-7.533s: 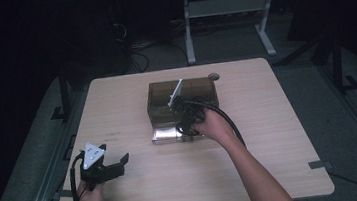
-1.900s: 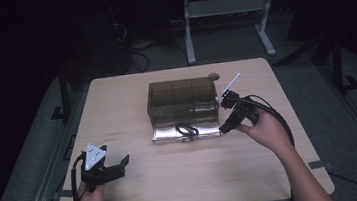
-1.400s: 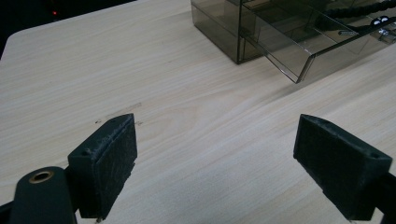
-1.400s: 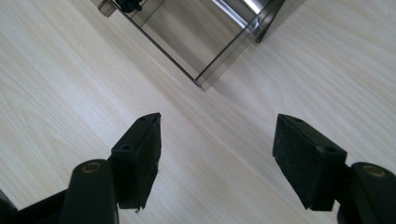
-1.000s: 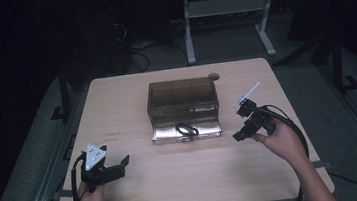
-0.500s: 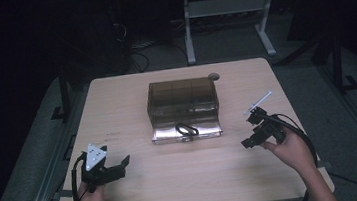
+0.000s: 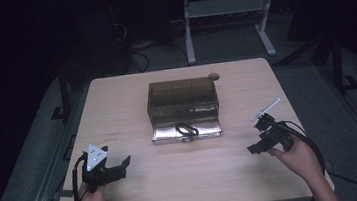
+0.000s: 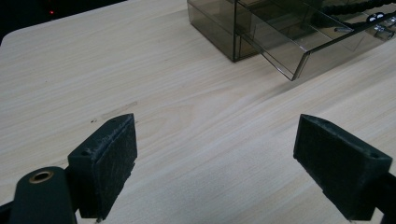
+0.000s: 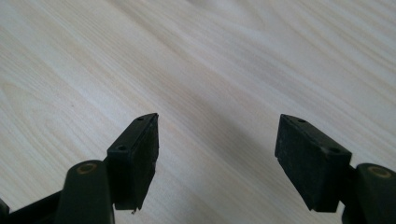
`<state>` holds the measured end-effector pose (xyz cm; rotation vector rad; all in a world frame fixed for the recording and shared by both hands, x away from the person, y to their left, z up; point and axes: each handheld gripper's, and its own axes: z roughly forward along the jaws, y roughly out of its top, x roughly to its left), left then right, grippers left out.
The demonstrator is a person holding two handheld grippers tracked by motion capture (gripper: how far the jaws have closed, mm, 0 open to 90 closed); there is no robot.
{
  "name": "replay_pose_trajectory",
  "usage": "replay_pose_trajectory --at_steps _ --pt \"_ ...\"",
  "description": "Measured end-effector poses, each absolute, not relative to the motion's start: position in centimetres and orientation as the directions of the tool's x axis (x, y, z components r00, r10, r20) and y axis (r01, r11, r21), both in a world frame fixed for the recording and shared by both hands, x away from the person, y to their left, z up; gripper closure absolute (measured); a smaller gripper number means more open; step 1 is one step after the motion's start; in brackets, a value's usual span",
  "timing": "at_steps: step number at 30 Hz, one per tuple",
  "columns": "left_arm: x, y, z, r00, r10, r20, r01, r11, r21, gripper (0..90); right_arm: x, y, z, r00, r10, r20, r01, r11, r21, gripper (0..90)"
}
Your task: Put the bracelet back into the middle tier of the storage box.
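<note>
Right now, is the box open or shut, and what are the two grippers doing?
Box: drawer pulled out toward the person.
Black cord: coiled, lying in the drawer.
Left gripper: open, holding nothing, low over the table.
Right gripper: open, holding nothing, apart from the box.

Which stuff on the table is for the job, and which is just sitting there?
For the job, most likely:
box, with its drawer pulled open
black cord lying in the drawer
left tool and right tool, both open and empty

Just sitting there:
round disc behind the box
cables on the floor
</note>
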<state>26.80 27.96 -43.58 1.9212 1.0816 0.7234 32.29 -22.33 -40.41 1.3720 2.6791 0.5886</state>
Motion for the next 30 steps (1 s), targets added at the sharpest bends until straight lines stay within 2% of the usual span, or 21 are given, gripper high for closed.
replay_pose_trajectory --at_steps 30 --pt "26.7 27.7 -43.5 0.473 0.876 0.093 0.42 -0.317 0.85 13.4 28.0 -23.2 -42.3 -0.586 0.802 0.116 0.765 0.5 0.407 28.5"
